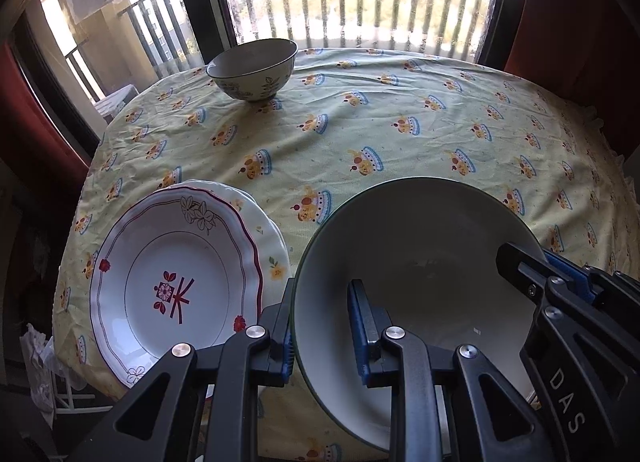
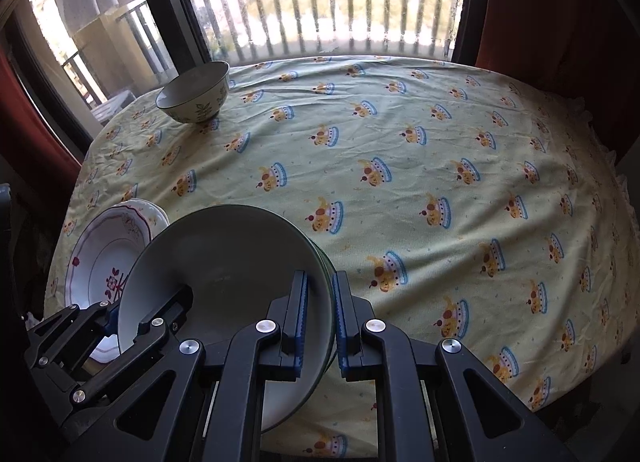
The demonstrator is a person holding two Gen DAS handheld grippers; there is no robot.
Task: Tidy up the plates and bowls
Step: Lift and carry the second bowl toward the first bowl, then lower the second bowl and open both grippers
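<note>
A large pale bowl with a dark green rim (image 1: pixel 416 262) (image 2: pixel 224 262) hangs just above the near part of the table, gripped on both sides. My left gripper (image 1: pixel 320 326) is shut on its left rim, one blue pad inside and one outside. My right gripper (image 2: pixel 320 314) is shut on the right rim and shows at the right edge of the left wrist view (image 1: pixel 556 274); the left gripper (image 2: pixel 120 314) shows in the right wrist view. A stack of white plates (image 1: pixel 176 286) (image 2: pixel 104 258) with a red pattern lies at the near left. A small floral bowl (image 1: pixel 254 70) (image 2: pixel 194 92) stands at the far left.
A yellow tablecloth (image 1: pixel 400 134) (image 2: pixel 400 166) printed with fruit baskets covers the round table. Behind it are a window with railings and red curtains on both sides. The plate stack overhangs the table's near left edge.
</note>
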